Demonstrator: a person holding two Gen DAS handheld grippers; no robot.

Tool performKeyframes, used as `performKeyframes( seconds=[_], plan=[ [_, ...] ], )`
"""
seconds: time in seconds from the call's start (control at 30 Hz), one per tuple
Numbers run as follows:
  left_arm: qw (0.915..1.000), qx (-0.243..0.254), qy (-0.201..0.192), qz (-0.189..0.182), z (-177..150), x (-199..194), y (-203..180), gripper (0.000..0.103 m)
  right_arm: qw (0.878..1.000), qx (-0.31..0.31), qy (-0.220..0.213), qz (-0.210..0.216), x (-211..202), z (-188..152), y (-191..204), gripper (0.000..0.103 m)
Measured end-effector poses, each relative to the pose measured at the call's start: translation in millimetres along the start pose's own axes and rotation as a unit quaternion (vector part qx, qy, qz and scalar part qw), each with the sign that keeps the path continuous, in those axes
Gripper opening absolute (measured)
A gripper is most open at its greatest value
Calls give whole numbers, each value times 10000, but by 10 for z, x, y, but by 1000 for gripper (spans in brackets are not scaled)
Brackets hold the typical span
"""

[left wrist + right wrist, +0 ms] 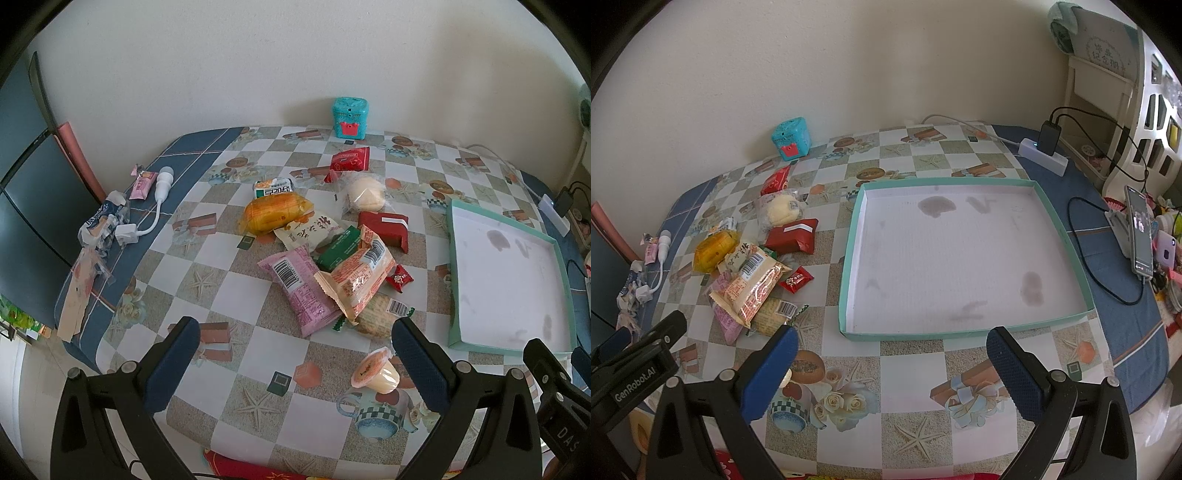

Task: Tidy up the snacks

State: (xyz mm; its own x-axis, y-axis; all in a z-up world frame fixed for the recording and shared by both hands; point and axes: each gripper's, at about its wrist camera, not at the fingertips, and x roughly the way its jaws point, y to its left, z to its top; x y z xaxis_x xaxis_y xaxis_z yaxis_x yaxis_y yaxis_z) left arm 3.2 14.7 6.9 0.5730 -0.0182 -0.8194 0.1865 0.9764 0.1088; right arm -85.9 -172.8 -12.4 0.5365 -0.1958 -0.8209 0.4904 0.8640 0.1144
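Note:
A heap of snack packets lies mid-table: a pink packet (299, 291), an orange-pink packet (360, 277), a yellow bread bag (275, 214), a red box (386, 229), a white bun (364, 195) and a red packet (349, 160). A jelly cup (376, 371) lies nearest. A shallow teal-rimmed white box (1056, 229) stands empty to the right of the heap (753, 284). My left gripper (295, 354) is open above the near table, in front of the heap. My right gripper (892, 365) is open in front of the box.
A teal toy box (351, 118) stands at the back by the wall. A white cable with bulb (160, 201) and crumpled wrappers (101, 225) lie at the left edge. A power strip (1043, 155), cables and a phone (1141, 232) sit at the right.

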Motion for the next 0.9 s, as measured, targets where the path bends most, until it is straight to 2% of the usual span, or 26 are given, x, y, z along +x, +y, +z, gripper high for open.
performKeyframes(
  seconds=[0.7,0.8,0.9],
  plan=[
    [9999,-78,72,-49,-12,36,15,103,10000,-36,16,-41,-1,1,8,103],
    [9997,-141,134,-175,-2,64,50,103,9999,-141,79,-57,23,6,60,103],
    [9994,-209,245,-147,26,136,132,103,9994,-319,158,55,62,18,173,103]
  ],
)
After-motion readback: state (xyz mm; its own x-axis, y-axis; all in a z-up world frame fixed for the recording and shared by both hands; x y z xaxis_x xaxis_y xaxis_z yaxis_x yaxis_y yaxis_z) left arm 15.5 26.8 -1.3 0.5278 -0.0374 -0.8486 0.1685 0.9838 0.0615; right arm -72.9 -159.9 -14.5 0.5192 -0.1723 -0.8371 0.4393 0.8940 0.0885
